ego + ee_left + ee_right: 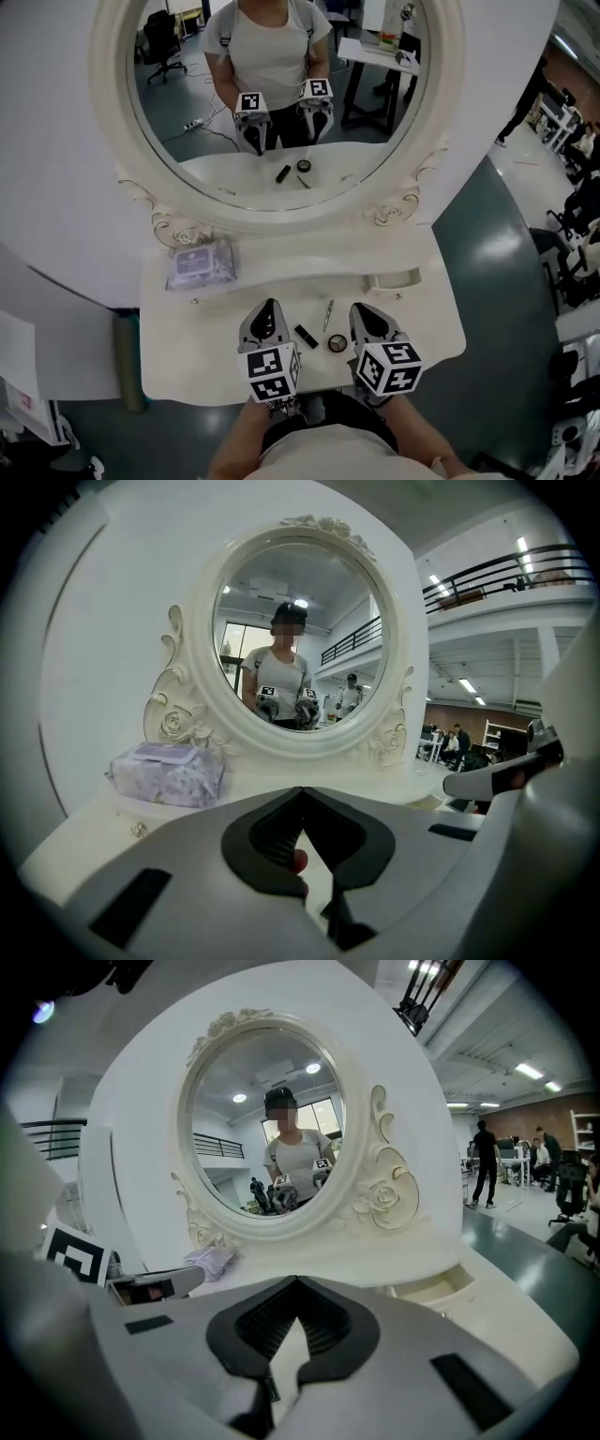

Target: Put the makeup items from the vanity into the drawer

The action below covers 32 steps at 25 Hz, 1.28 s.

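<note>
Black lipstick tube point(306, 336), round dark-rimmed compact point(337, 343), slim silver pencil point(328, 315): flat on cream vanity top point(187, 361), between left gripper point(271, 307) and right gripper point(362, 309). Both closed, empty.

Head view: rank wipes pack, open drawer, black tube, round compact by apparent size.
1. wipes pack
2. open drawer
3. black tube and round compact: too alike to rank.

A lilac wipes pack point(199, 263) lies beside the mirror point(281, 94).
</note>
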### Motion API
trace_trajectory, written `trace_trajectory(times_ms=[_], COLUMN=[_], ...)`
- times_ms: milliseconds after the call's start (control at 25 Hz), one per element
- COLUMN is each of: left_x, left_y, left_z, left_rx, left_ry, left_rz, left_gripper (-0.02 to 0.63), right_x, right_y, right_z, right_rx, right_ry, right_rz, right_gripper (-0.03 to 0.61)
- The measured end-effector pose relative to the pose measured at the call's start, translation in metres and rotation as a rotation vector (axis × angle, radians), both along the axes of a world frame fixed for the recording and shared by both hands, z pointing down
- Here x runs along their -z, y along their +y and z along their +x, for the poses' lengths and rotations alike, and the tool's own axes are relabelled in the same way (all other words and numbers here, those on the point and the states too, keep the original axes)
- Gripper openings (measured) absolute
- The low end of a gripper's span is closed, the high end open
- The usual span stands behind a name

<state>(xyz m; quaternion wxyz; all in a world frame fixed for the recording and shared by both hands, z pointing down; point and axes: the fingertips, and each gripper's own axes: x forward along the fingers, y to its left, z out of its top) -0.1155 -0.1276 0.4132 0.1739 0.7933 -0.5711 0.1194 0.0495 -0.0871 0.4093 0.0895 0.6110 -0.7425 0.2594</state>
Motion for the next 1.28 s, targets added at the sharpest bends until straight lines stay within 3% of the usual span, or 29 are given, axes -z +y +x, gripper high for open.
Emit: trace_trajectory(times_ms=[600, 1160, 1280], left_x=[-0.070, -0.121, -0.129], left_y=[0.034, 0.056, 0.057], left_z=[0.021, 0.018, 0.015], left_rx=[-0.094, -0.138, -0.132], left_ry=[-0.056, -0.082, -0.086], left_rz=[-0.162, -0.244, -0.255], left_gripper=[0.003, 0.003, 0.003], right_x=[-0.070, -0.137, -0.143], right_y=[0.042, 0.080, 0.080], right_z=[0.010, -0.007, -0.012], right_rx=[-0.016, 0.029, 0.054], right_ry=[-0.055, -0.067, -0.049], right_rz=[-0.174, -0.313, -0.324], right_gripper=[0.017, 0.021, 0.083])
